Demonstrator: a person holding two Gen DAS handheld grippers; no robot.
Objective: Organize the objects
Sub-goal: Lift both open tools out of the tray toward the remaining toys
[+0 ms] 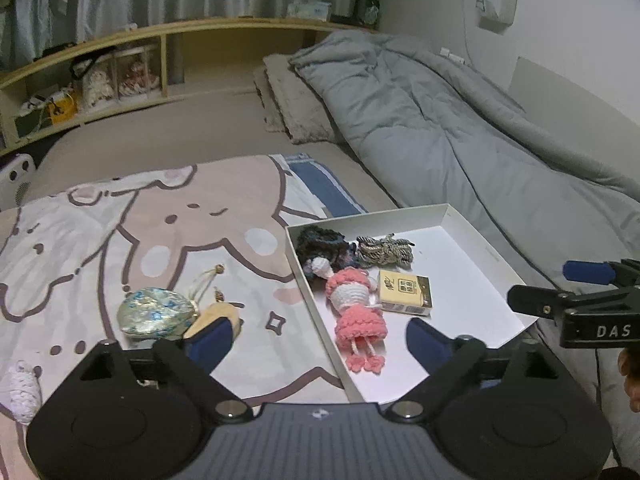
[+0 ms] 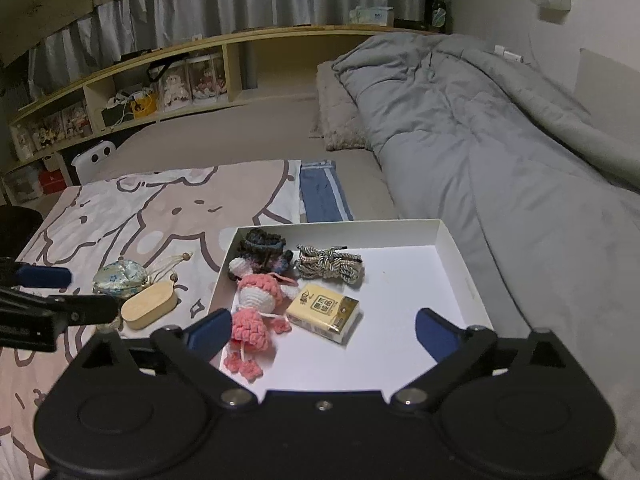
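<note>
A: Left wrist view: left claw (image 1: 318,338) gaped empty. Pink doll (image 1: 357,312) and tissue pack (image 1: 405,294) lay in the white box (image 1: 476,240); brocade pouch (image 1: 156,313) outside at 9 o'clock, likely next.

B: Right wrist view: right claw (image 2: 324,330) gaped empty too; only here the wooden case (image 2: 149,305) showed whole beside the pouch.

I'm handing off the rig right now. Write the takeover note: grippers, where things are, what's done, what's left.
Left gripper: open, holding nothing, over the near left edge of the white box.
Right gripper: open, holding nothing, over the box.
Done, in the box: pink crochet doll, yellow tissue pack, braided cord bundle, dark crochet piece.
Left, on the cartoon blanket beside the box: shiny blue pouch, tan oval case, white knitted item at the near left edge.
Next, likely: pick up the pouch or case.
</note>
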